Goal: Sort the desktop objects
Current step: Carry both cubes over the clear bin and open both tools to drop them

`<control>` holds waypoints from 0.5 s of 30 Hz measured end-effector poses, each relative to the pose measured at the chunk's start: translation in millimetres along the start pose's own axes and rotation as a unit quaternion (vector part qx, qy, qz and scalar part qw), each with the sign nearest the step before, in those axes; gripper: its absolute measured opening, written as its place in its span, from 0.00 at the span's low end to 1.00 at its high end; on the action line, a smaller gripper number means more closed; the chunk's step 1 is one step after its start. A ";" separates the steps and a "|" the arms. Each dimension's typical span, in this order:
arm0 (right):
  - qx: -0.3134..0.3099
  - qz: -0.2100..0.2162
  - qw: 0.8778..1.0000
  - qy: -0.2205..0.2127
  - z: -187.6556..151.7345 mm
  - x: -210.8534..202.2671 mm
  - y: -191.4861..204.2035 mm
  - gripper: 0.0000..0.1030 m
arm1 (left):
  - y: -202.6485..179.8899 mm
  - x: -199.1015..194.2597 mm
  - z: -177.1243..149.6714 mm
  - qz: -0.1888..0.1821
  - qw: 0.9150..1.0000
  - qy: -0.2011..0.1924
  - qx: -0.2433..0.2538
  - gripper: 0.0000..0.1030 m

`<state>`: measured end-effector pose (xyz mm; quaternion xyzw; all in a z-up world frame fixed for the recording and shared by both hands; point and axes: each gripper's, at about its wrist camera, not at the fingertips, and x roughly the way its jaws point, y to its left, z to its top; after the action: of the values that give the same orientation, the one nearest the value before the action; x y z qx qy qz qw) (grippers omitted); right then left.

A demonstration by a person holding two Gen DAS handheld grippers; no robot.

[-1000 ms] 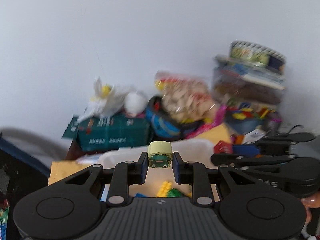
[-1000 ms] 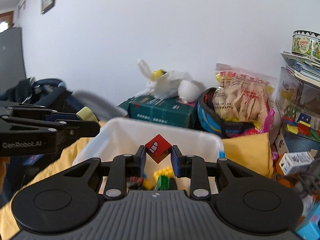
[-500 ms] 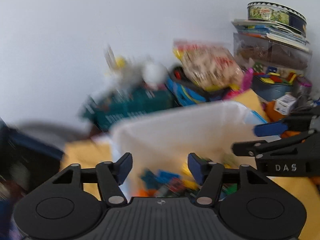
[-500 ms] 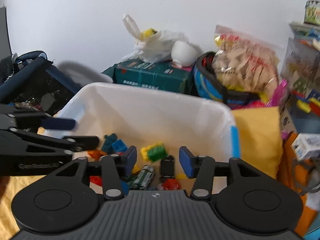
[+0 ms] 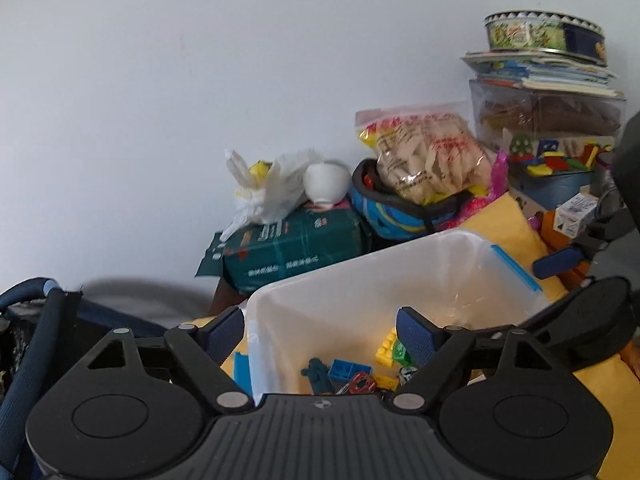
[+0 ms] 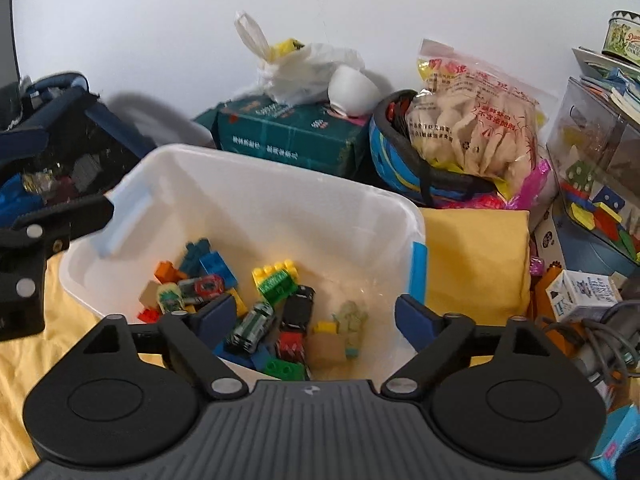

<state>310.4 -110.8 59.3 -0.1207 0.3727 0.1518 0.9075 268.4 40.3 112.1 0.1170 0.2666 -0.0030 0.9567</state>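
A white plastic bin [image 6: 280, 184] with blue handle clips stands on a yellow cloth [image 6: 476, 256]. It holds several toy bricks, among them a yellow and green brick [image 6: 275, 278], and toy cars [image 6: 252, 326]. My right gripper [image 6: 316, 316] is open and empty above the bin's near side. My left gripper [image 5: 320, 330] is open and empty over the bin's left wall [image 5: 256, 344]; the bin's bricks [image 5: 346, 370] show between its fingers. The left gripper also shows at the left edge of the right wrist view [image 6: 36, 248].
Behind the bin stand a green box [image 6: 288, 132] with a white plastic bag [image 6: 304, 68] and a white bowl [image 6: 352, 88], a blue helmet [image 6: 400, 168] and a snack bag [image 6: 472, 128]. A clear box of coloured blocks [image 6: 592, 184] stands at the right. A dark bag [image 6: 52, 148] lies at the left.
Both grippers have opened: the left let go of a pale green toy, the right a red block. Both now hang lower and empty over the bin.
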 end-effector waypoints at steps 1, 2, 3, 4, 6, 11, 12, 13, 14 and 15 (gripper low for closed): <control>-0.005 -0.001 1.000 0.004 -0.2 0.4 -0.1 0.89 | -0.7 1.3 2.2 0.003 1.000 0.006 0.001 0.83; -0.008 -0.002 1.000 0.009 -0.8 0.9 -0.1 0.89 | -1.3 3.2 0.8 0.004 1.000 0.010 0.003 0.83; -0.007 -0.002 1.000 0.014 -1.1 1.4 -0.7 0.89 | -2.1 4.1 0.3 0.003 1.000 0.016 0.005 0.83; -0.007 0.000 1.000 0.019 -1.4 2.1 -1.5 0.90 | -2.1 5.3 0.2 0.003 1.000 0.025 0.007 0.83; 0.000 0.005 1.000 0.030 -1.9 3.5 -3.5 0.90 | -1.3 6.4 -0.1 0.014 0.999 0.038 0.003 0.83; 0.005 0.006 1.000 0.028 -2.8 -0.3 -3.8 0.91 | -0.9 5.1 0.5 0.022 0.998 0.053 -0.004 0.83; 0.006 0.008 1.000 0.027 -3.1 -1.9 -3.9 0.91 | -1.3 5.4 0.7 0.022 0.998 0.056 -0.004 0.83; 0.007 0.008 1.000 0.026 -3.3 -3.4 -4.1 0.91 | -1.9 6.0 0.7 0.022 0.998 0.060 -0.004 0.83; 0.008 0.007 1.000 0.024 -3.6 -5.0 -4.5 0.91 | -2.4 6.0 0.8 0.023 0.998 0.063 -0.003 0.83; 0.010 0.007 1.000 0.022 -3.7 -6.6 -5.1 0.91 | -3.4 6.3 0.9 0.024 0.998 0.063 -0.002 0.83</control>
<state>305.3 -118.0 62.0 -0.1120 0.3951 0.1516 0.8991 274.1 37.2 108.9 0.1210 0.3237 0.0277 0.9380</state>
